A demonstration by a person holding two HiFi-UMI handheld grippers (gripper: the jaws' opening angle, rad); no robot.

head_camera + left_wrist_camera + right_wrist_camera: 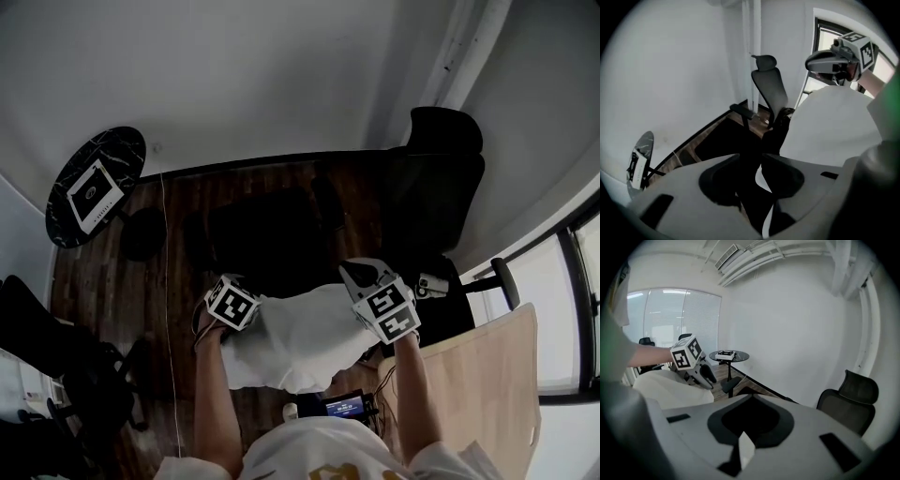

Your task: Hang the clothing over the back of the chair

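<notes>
A person wears a white top with short sleeves and a yellow print on the front; the forearms are bare. Each hand carries tongs with a smooth, light grey plastic body. Seen up close, the left tongs and the right tongs each show a broad grey shell with a dark, rounded hollow around black fingers and narrow dark slots at the sides. The left cube and the right cube bear black-and-white square markers. A small dark device with a blue-lit screen sits at the waist.
</notes>
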